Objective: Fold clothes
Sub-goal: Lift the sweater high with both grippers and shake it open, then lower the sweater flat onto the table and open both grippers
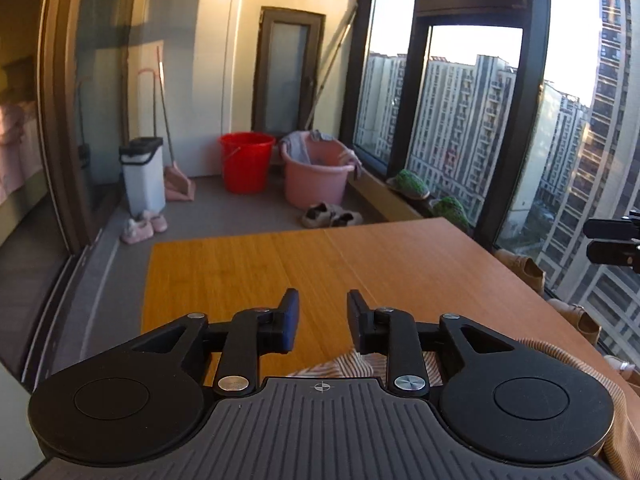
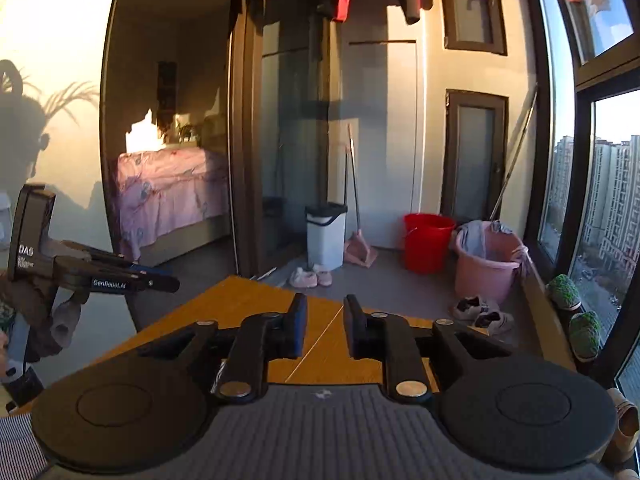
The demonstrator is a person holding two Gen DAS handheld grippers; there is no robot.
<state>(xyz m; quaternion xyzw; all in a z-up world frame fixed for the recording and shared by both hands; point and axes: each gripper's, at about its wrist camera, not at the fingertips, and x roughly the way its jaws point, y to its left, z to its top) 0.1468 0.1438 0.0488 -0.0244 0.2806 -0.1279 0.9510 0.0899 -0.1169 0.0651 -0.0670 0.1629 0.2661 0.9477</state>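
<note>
Garment (image 1: pixel 356 364): striped cloth, near edge of surface (image 1: pixel 400 264), under left gripper (image 1: pixel 323 320); mostly hidden.
Left jaws: parted, empty.
Right gripper (image 2: pixel 325 326): jaws parted, empty, above surface.
Progress: fold state not discernible.

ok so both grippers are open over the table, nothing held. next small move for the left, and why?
Probably lower the left gripper and pull it back toward the striped garment lying just under its fingers at the near edge of the wooden table. Its jaws stand open and empty, as do the right gripper's, and the far tabletop is bare, so grasping the cloth comes first.
</note>
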